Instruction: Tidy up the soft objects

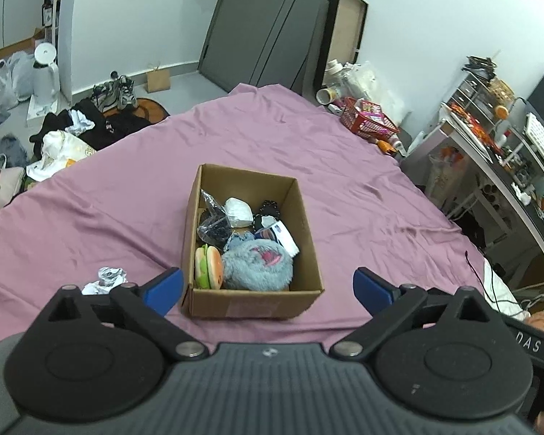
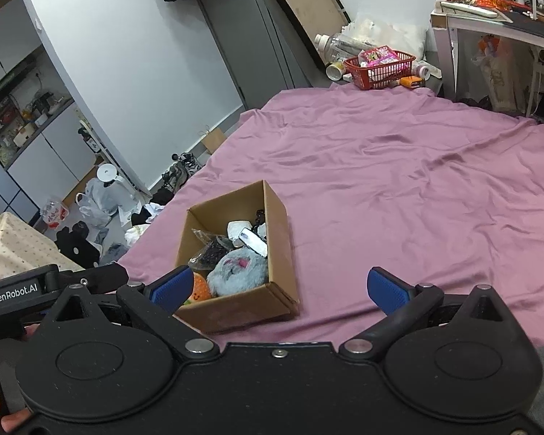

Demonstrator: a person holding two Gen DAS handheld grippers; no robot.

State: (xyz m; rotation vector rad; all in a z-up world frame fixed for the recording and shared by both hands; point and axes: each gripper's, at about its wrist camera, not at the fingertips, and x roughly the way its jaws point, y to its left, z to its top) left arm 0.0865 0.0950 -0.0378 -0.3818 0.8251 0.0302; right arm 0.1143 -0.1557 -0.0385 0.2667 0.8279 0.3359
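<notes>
Both the left gripper [image 1: 268, 286] and right gripper [image 2: 279, 288] are hovering spread wide and empty; the cardboard box [image 1: 301, 214] of soft toys is sitting mid-bed on the purple sheet [image 1: 344, 166], just ahead of them.

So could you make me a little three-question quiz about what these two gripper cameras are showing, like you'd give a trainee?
1. True or false: both grippers are holding something.
2. Where does the grey fluffy plush toy lie? A) on the purple sheet B) in the cardboard box C) in the red basket
3. Name the one small soft thing that lies on the purple sheet outside the cardboard box, beside the left gripper.

Key:
1. False: the left gripper and the right gripper are both open and empty.
2. B.
3. A crumpled white and grey cloth.
</notes>
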